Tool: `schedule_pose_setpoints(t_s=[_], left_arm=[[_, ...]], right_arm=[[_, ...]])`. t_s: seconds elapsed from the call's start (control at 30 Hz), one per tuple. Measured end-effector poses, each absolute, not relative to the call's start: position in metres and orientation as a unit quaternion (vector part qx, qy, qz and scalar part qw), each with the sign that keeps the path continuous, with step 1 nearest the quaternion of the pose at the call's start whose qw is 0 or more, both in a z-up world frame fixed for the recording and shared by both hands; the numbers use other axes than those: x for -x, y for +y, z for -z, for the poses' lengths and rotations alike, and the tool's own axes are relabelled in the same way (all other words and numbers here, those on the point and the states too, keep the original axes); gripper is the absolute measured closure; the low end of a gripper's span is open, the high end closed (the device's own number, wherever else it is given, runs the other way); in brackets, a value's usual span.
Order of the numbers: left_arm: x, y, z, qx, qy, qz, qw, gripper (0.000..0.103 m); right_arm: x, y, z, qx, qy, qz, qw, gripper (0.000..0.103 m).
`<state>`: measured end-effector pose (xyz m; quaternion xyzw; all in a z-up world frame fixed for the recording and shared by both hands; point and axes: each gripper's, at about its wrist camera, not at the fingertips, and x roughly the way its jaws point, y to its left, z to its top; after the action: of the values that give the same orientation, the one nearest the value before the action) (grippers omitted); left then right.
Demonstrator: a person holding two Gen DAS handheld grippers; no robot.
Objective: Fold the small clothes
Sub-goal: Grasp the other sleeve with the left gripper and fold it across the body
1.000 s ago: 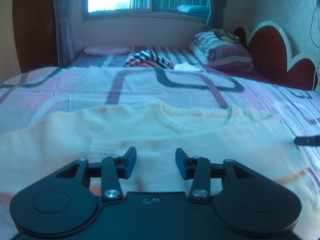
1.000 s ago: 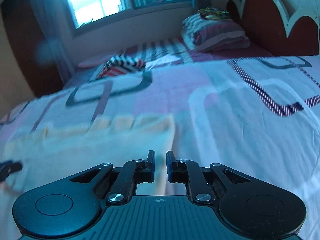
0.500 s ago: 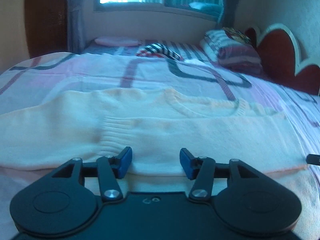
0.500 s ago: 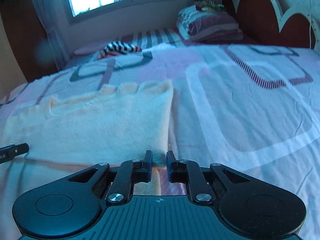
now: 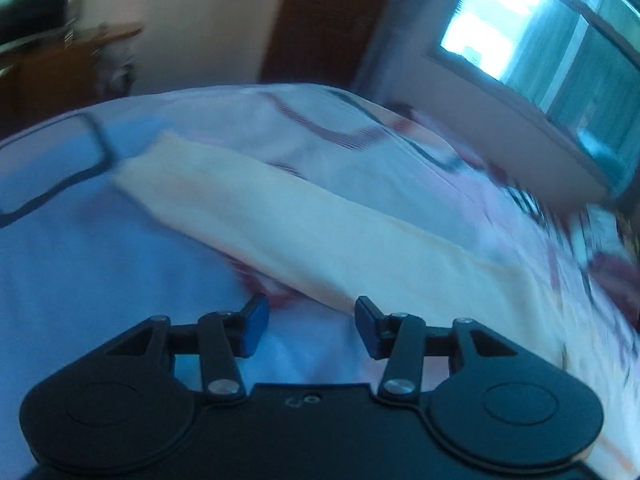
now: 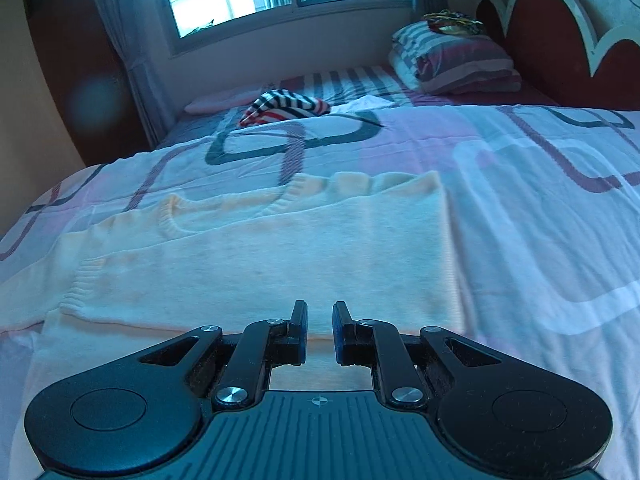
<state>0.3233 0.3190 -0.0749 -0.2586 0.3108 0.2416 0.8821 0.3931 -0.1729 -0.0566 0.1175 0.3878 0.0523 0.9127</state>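
Bedspread, cream sweater, striped garment, pillows

The sweater before my black claws is pale cream with ribbed knit edges. The bedsheet is white and pink with dark looping outlines. Far off lies a red, white and black striped cloth; the pillow is striped maroon and white.
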Motion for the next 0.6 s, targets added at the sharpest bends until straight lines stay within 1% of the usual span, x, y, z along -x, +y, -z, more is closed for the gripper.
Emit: schedule_pose_setpoints(t_s=[0.07, 0.1, 0.13, 0.23, 0.27, 0.33, 0.37, 0.43, 0.5, 0.53, 0.6], left_arm=[[-0.315, 0.348, 0.076, 0.304, 0.29, -0.246, 0.873, 0.063], [-0.313, 0.362, 0.077, 0.327, 0.278, -0.245, 0.87, 0.064], [-0.312, 0.37, 0.078, 0.339, 0.27, -0.247, 0.867, 0.064], [-0.315, 0.391, 0.081, 0.358, 0.256, -0.25, 0.863, 0.069], [-0.317, 0.396, 0.083, 0.37, 0.249, -0.25, 0.859, 0.074], [-0.317, 0.405, 0.089, 0.389, 0.239, -0.254, 0.853, 0.086], [-0.317, 0.41, 0.09, 0.392, 0.238, -0.257, 0.851, 0.1], [-0.311, 0.413, 0.08, 0.382, 0.197, -0.259, 0.865, 0.101], [-0.311, 0.414, 0.065, 0.346, 0.167, -0.256, 0.887, 0.101], [-0.315, 0.415, 0.063, 0.34, 0.168, -0.252, 0.89, 0.101], [-0.329, 0.42, 0.068, 0.328, 0.204, -0.258, 0.886, 0.101]], right_arm=[[-0.398, -0.162, 0.057, -0.116, 0.39, -0.052, 0.912, 0.09], [-0.401, -0.157, 0.056, -0.116, 0.391, -0.051, 0.912, 0.09], [-0.404, -0.15, 0.054, -0.117, 0.391, -0.051, 0.912, 0.09], [-0.406, -0.142, 0.051, -0.112, 0.389, -0.049, 0.913, 0.09], [-0.407, -0.139, 0.049, -0.111, 0.388, -0.049, 0.914, 0.09], [-0.41, -0.131, 0.046, -0.106, 0.386, -0.044, 0.915, 0.09], [-0.41, -0.131, 0.046, -0.106, 0.386, -0.044, 0.915, 0.09], [-0.412, -0.128, 0.045, -0.106, 0.388, -0.039, 0.915, 0.09], [-0.411, -0.127, 0.043, -0.104, 0.387, -0.037, 0.916, 0.09], [-0.411, -0.127, 0.042, -0.103, 0.385, -0.036, 0.917, 0.09], [-0.412, -0.129, 0.043, -0.102, 0.385, -0.031, 0.917, 0.09]])
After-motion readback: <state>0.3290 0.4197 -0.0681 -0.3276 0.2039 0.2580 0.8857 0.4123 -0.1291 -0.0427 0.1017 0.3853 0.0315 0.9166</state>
